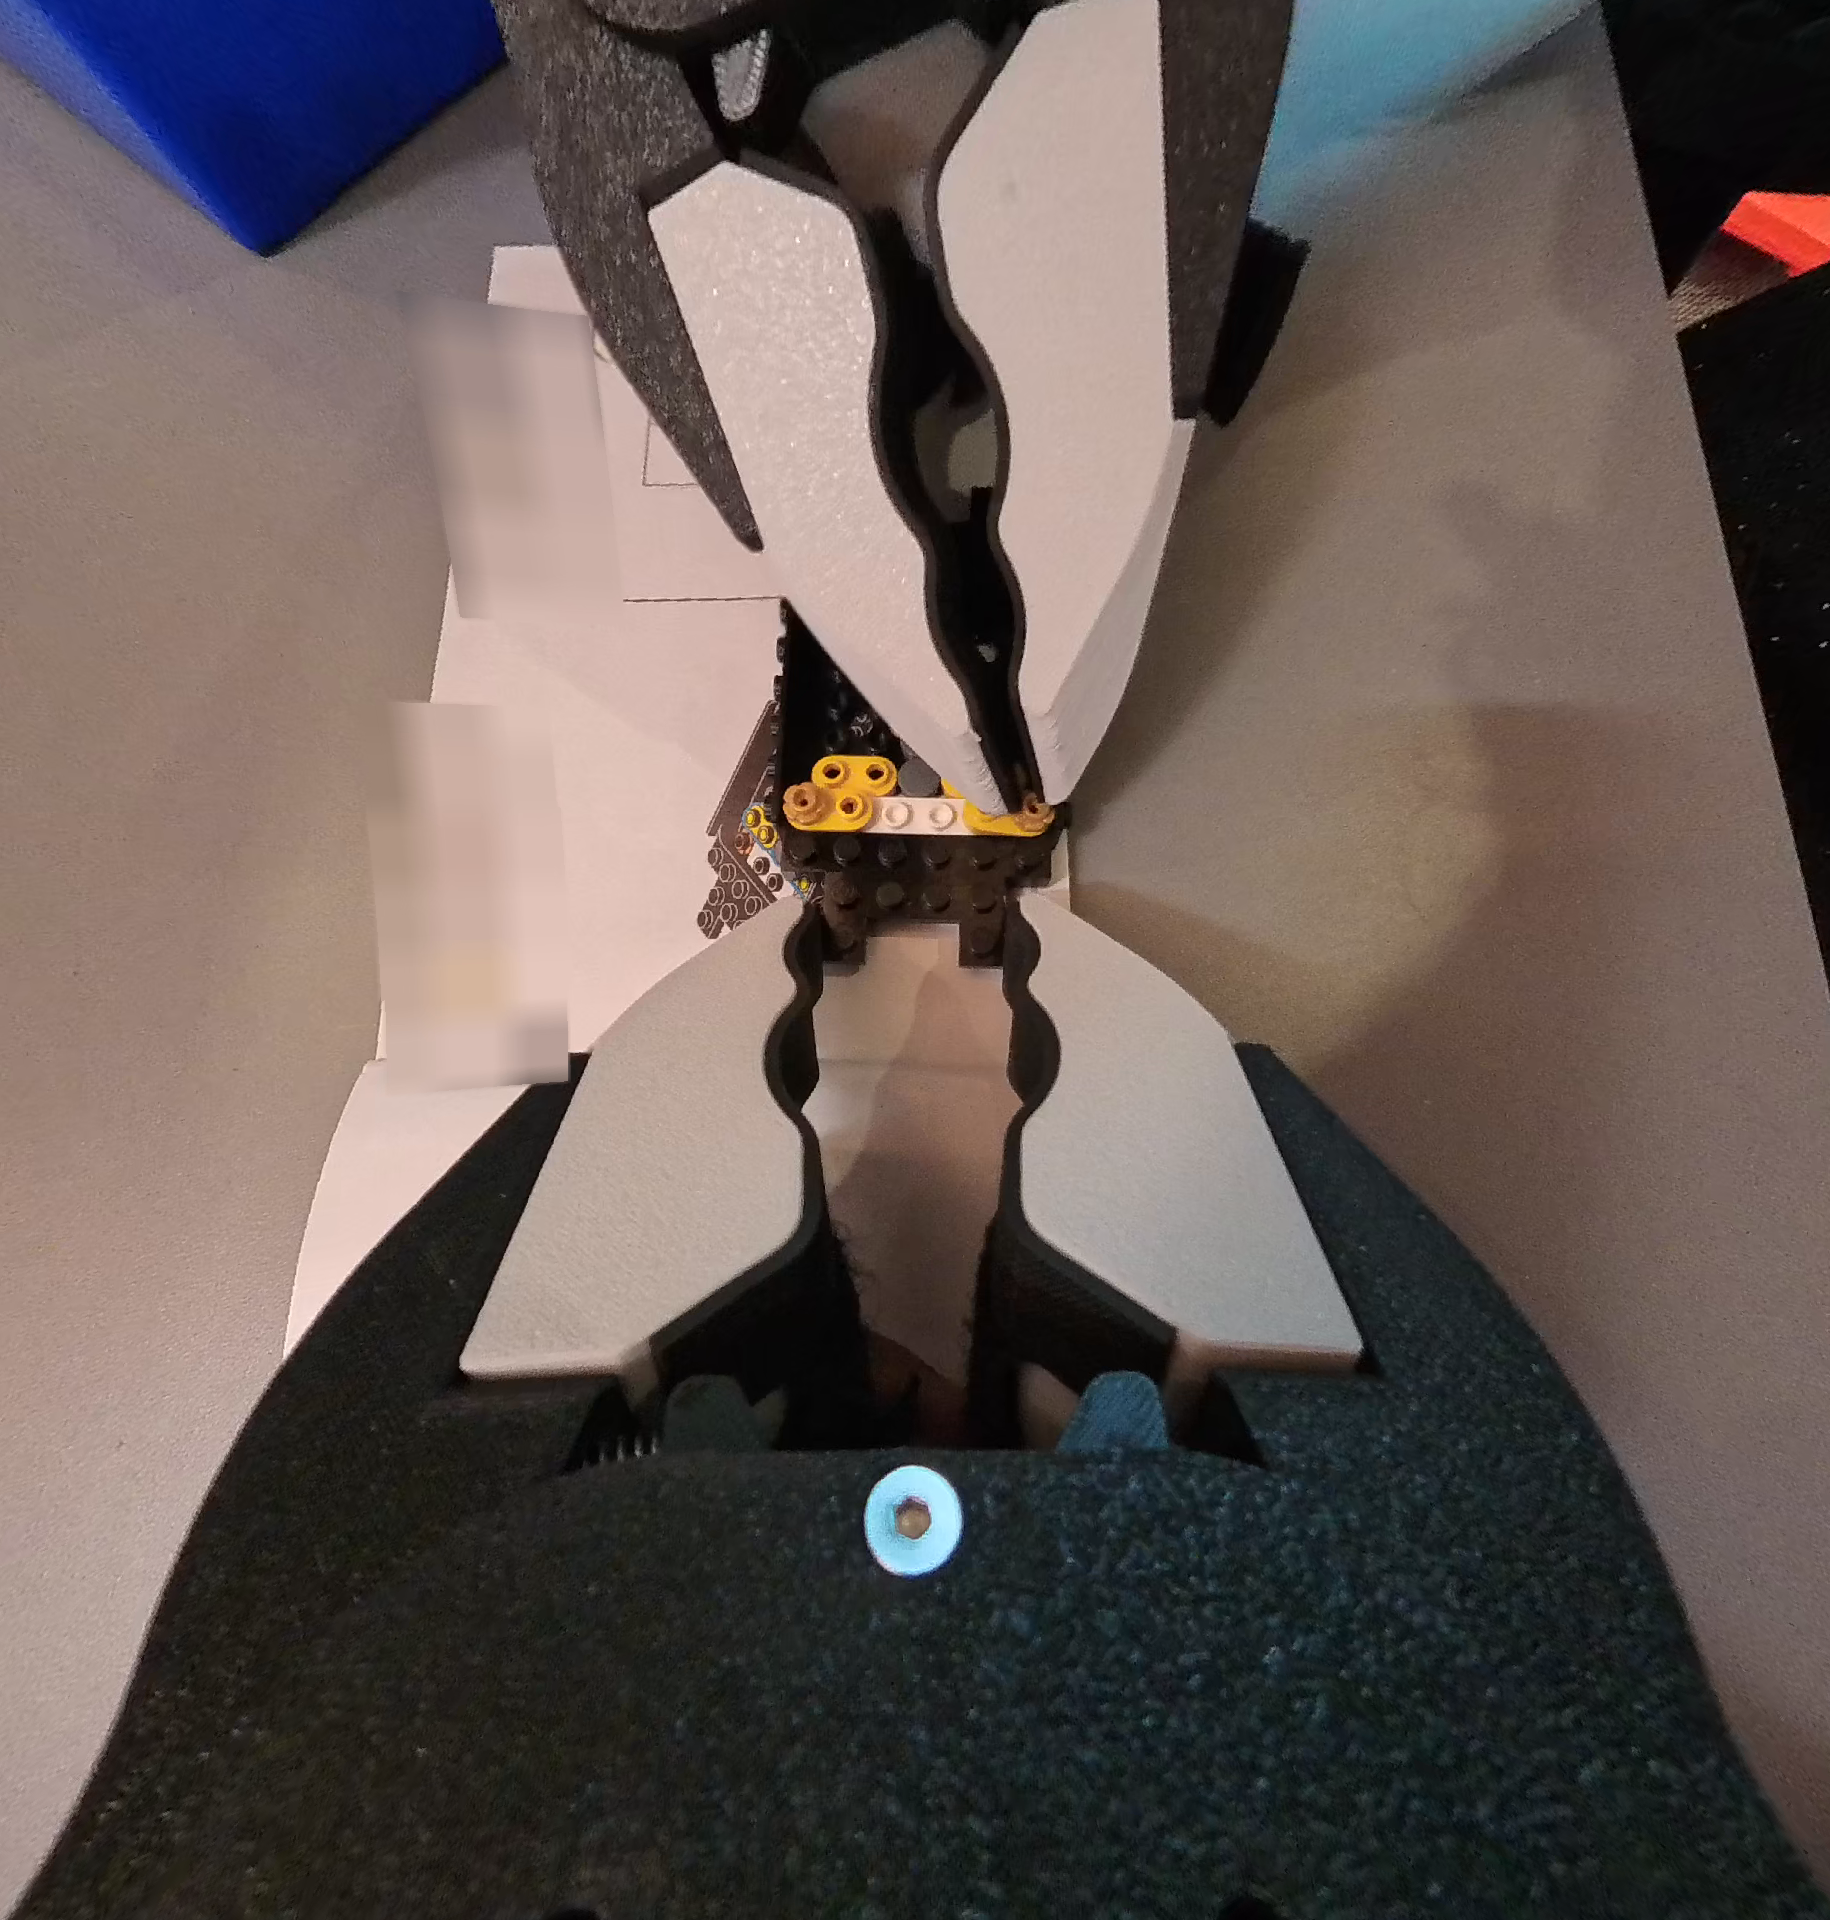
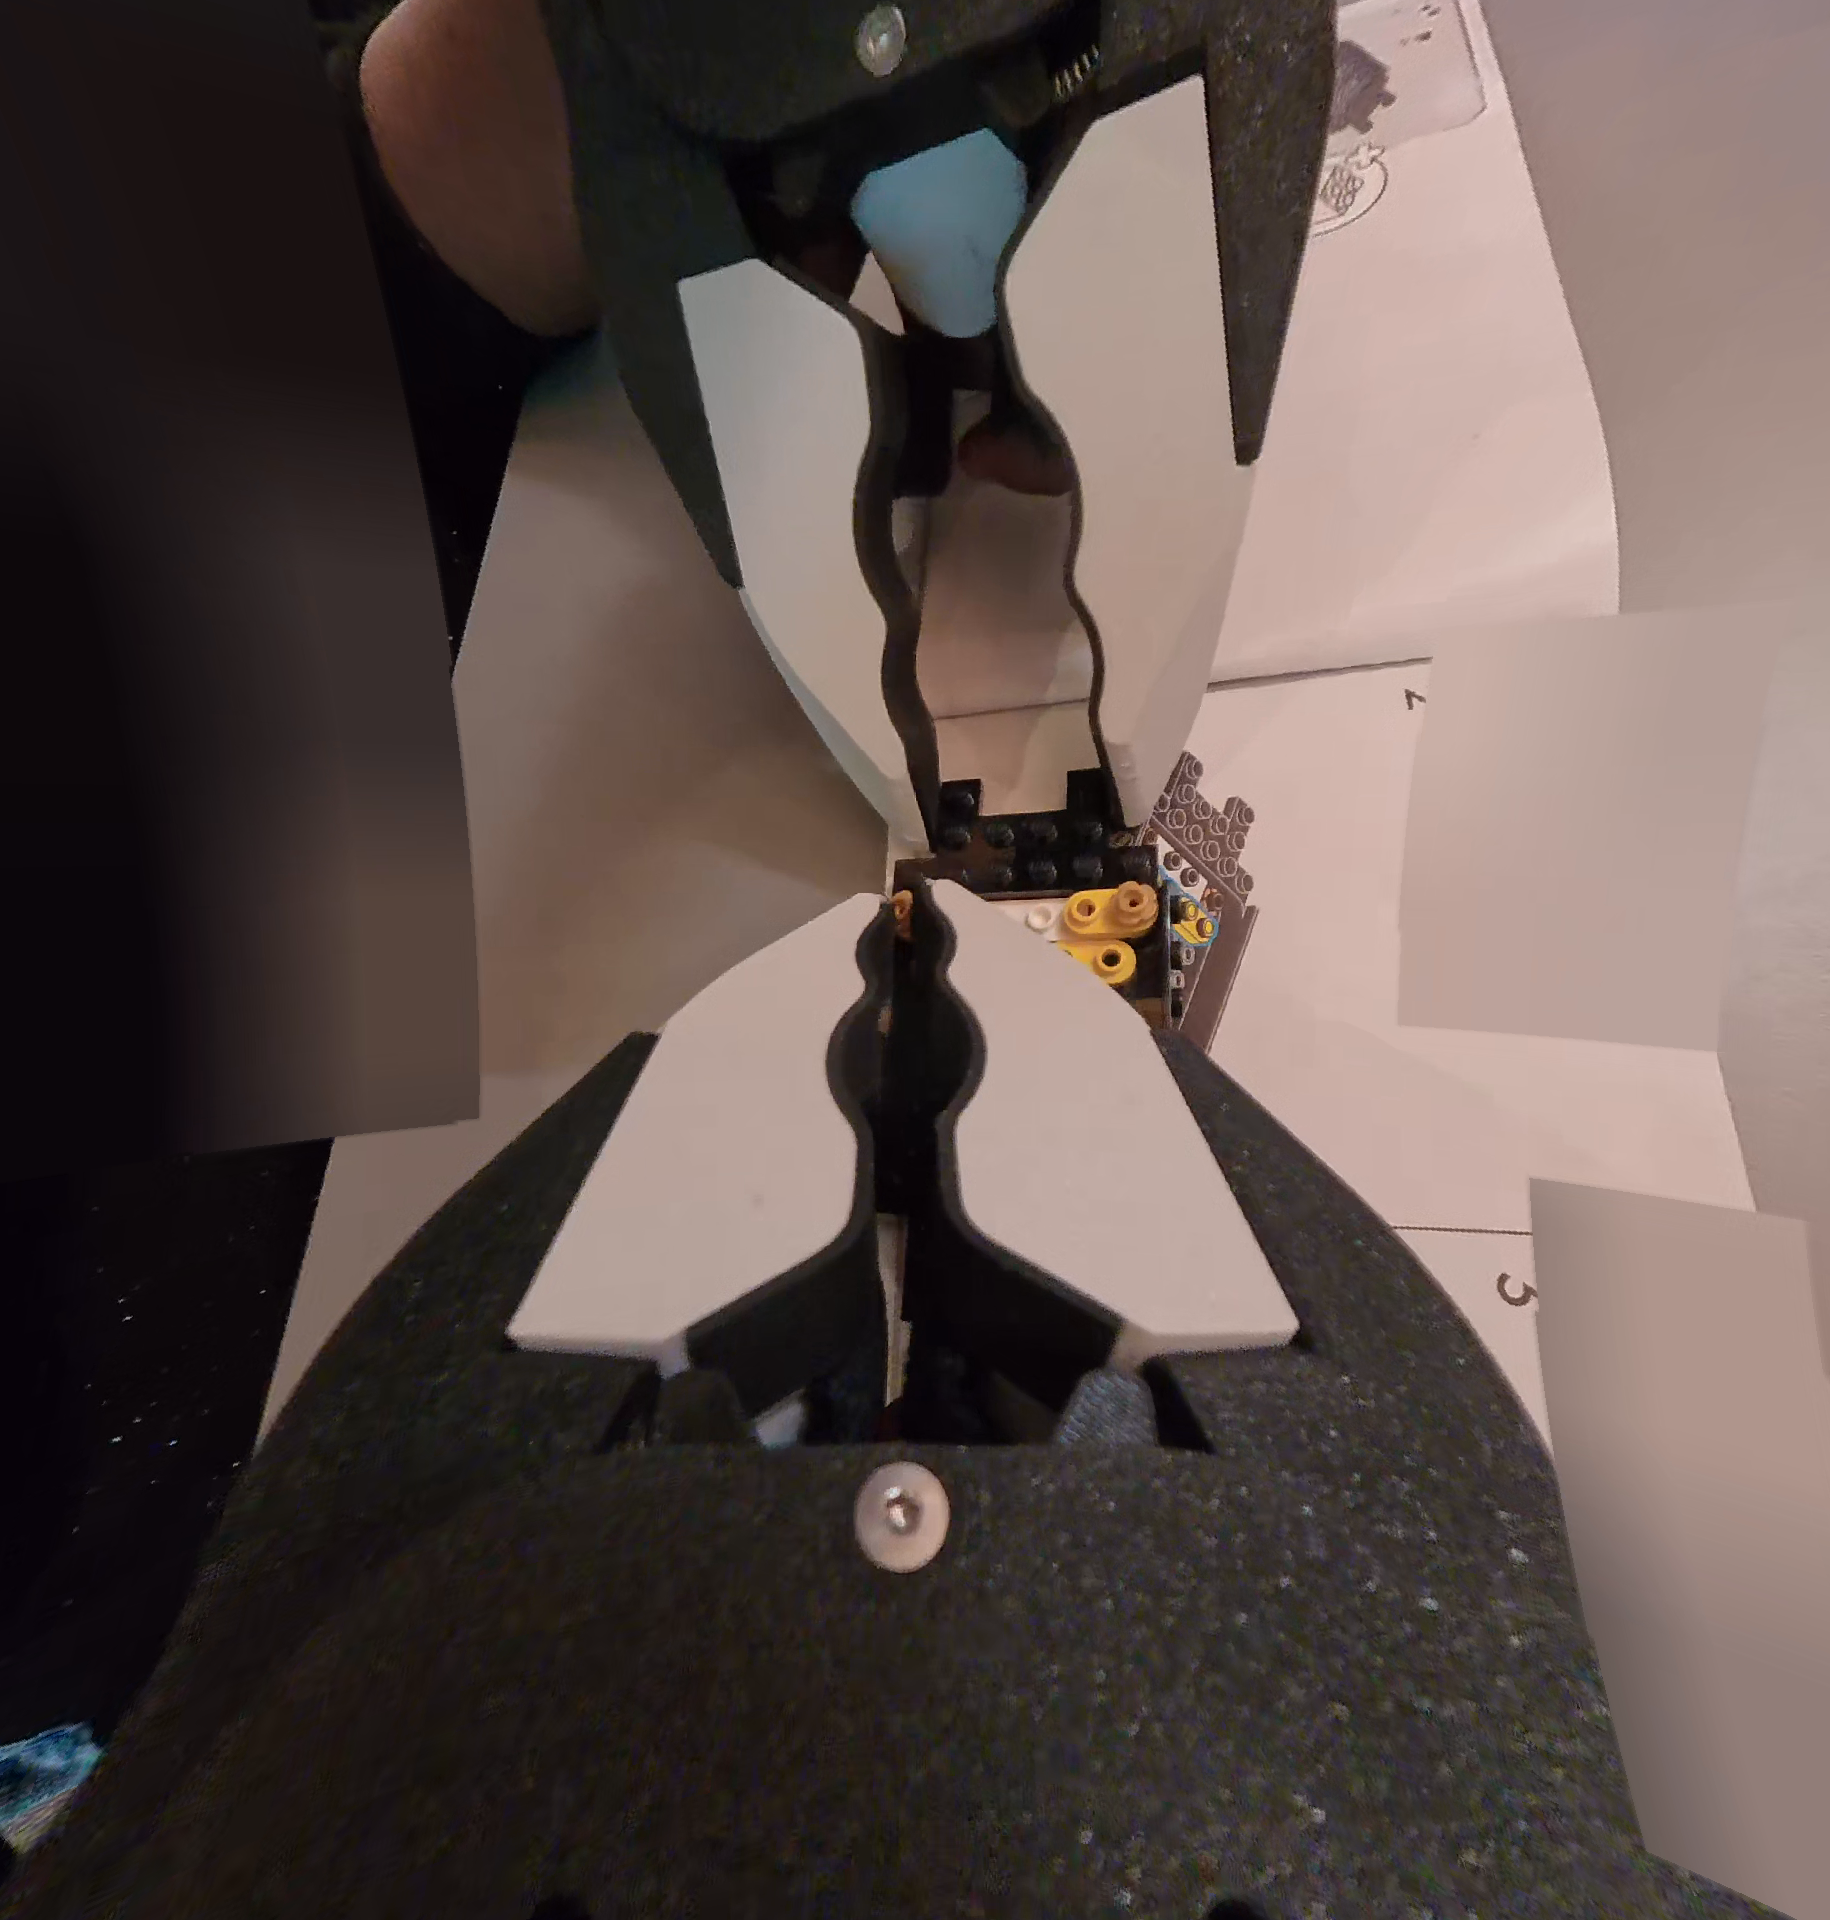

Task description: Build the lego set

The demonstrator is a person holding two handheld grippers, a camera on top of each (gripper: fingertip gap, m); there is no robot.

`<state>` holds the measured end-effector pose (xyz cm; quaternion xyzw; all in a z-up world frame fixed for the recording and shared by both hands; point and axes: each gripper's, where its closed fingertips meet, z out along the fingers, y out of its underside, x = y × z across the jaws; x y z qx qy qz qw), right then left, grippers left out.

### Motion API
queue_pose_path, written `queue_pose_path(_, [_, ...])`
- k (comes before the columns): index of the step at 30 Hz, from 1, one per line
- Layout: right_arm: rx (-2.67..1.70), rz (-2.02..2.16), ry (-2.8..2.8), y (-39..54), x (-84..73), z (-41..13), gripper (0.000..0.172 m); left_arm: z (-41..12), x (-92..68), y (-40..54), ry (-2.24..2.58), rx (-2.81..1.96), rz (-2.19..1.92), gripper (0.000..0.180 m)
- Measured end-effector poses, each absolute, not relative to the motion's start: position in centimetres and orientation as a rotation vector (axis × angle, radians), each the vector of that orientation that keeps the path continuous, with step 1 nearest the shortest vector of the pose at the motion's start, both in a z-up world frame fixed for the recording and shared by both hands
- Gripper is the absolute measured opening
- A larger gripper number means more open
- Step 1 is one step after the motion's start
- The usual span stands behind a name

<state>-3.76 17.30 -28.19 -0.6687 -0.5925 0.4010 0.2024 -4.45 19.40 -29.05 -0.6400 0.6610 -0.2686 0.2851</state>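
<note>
A black brick model (image 1: 921,883) lies on a white instruction sheet (image 1: 620,727). On it are yellow plates (image 1: 838,795), a white plate (image 1: 921,816) and a gold round stud (image 1: 805,802) at one end. My left gripper (image 1: 913,935) is shut on the model's near end, with a pad against each side. It also shows in the right wrist view (image 2: 1020,810), clamped on the model (image 2: 1046,852). My right gripper (image 2: 909,904) comes from the opposite side. It is shut on a second small gold stud (image 2: 900,914), which sits on the yellow plate at the model's other end (image 1: 1033,808).
The grey table (image 1: 163,727) extends to both sides. A blue box (image 1: 267,104) stands at the far left and a red piece (image 1: 1794,223) on the dark surface at the far right. A person's hand (image 2: 454,208) holds the left gripper. Printed pages (image 2: 1358,935) lie around the model. The tips of both grippers are at nearly the same place.
</note>
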Motion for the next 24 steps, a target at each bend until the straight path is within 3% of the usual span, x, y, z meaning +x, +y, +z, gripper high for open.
queue_pose_path(1, [-1.88, 1.135, -1.656, 17.3, -3.7, -28.2, 0.003, -29.1, -4.4, 19.4, 1.767, -1.712, -0.718, 0.032])
queue_pose_path(11, [-1.991, 1.144, -1.738, 17.3, -3.7, -28.3, 0.004, -29.1, -4.4, 19.4, 1.77, -1.715, -0.709, 0.032])
queue_pose_path(19, [-1.926, 0.911, -1.901, 17.3, -3.6, -28.3, 0.003, -29.1, -4.4, 19.4, 1.77, -1.713, -0.709, 0.032])
queue_pose_path(22, [-1.872, 1.037, -1.837, 17.3, -3.8, -27.4, 0.021, -29.1, -4.5, 19.4, 1.77, -1.711, -0.71, 0.032])
queue_pose_path(24, [-1.87, 1.065, -1.798, 17.5, -3.4, -27.4, 0.024, -29.1, -4.5, 19.4, 1.772, -1.709, -0.708, 0.032])
